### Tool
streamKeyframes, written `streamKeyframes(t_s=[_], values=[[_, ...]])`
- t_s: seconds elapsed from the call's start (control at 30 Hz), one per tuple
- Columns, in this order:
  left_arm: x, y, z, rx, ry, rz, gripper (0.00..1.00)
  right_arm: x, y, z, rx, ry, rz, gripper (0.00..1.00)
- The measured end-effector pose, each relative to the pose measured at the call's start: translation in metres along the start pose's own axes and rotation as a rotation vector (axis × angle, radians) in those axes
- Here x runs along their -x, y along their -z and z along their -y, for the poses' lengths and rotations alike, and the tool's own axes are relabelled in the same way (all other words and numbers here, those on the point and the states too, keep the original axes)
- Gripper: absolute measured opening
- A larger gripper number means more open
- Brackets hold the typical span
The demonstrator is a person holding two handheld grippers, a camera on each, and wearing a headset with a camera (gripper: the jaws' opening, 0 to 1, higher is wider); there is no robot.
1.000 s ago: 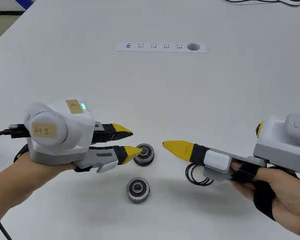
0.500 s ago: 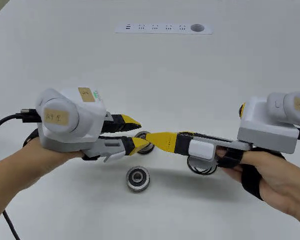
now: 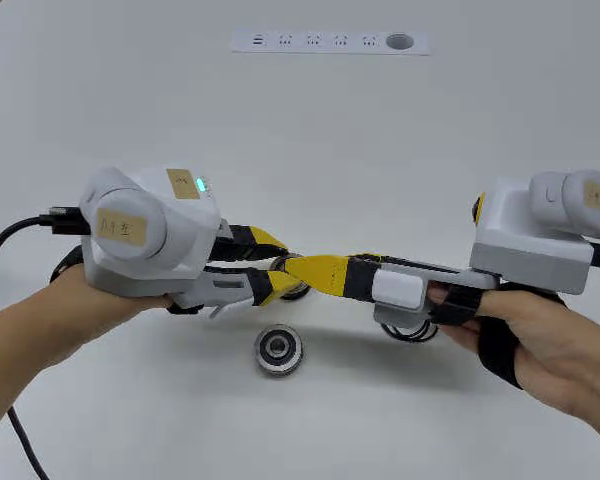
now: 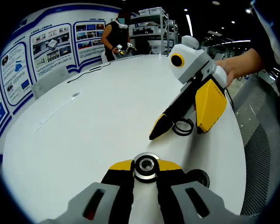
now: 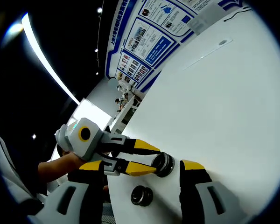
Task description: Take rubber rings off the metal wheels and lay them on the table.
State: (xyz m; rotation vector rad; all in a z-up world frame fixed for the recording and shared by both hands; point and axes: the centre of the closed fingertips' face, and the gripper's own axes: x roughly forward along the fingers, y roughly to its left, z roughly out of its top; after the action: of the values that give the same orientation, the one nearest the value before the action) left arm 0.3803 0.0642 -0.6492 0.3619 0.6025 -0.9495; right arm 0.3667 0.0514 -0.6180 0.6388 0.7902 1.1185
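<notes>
Yellow-tipped left gripper (image 3: 276, 266) is clamped on a wheel (image 4: 146, 168) between its tips, and the right gripper (image 3: 315, 273), jaws apart, is just in front; next, I think, it must pinch the ring (image 5: 169, 164) and pull.

This looks like a lab or demo hall. Blue-bordered information boards (image 4: 49, 46) line the wall, and storage racks (image 4: 155, 23) stand beyond a long white table (image 4: 84, 116) with a built-in socket strip (image 3: 325, 42).

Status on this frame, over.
Left gripper shut on wheel. Right gripper open, beside it. Rubber rings lie on table; second wheel loose. Nothing blocking.
</notes>
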Motion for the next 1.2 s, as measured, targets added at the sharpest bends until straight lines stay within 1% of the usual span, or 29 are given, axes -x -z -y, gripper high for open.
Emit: streamKeyframes(t_s=[0.3,0.47,0.6,0.87,0.9,0.93,1.0,1.13,1.2], values=[[-0.001,0.0,0.001,0.002,0.009,0.002,0.17,-0.004,0.002,-0.002,-0.008,-0.008,-0.005,0.67],[-0.001,0.001,0.002,-0.024,0.016,-0.003,0.15,-0.007,0.002,-0.003,-0.015,-0.012,-0.003,0.67],[0.0,0.002,0.003,-0.017,0.017,-0.001,0.14,-0.011,0.004,-0.002,-0.022,-0.011,-0.01,0.67],[0.0,0.002,0.003,-0.023,0.022,0.0,0.14,-0.018,0.006,-0.001,-0.028,-0.014,-0.021,0.67],[0.0,0.002,0.003,-0.04,0.02,-0.003,0.14,-0.019,0.006,0.0,-0.029,-0.012,-0.022,0.67],[0.0,0.003,0.004,-0.072,0.016,-0.008,0.13,-0.02,0.006,0.0,-0.033,-0.014,-0.021,0.67],[0.0,0.003,0.003,-0.056,0.018,-0.01,0.13,-0.023,0.005,-0.001,-0.036,-0.017,-0.02,0.67],[0.0,0.003,0.003,-0.062,0.027,-0.015,0.13,-0.028,0.006,0.001,-0.04,-0.015,-0.031,0.67],[0.0,0.003,0.003,-0.062,0.029,-0.019,0.13,-0.028,0.006,0.0,-0.045,-0.022,-0.033,0.66]])
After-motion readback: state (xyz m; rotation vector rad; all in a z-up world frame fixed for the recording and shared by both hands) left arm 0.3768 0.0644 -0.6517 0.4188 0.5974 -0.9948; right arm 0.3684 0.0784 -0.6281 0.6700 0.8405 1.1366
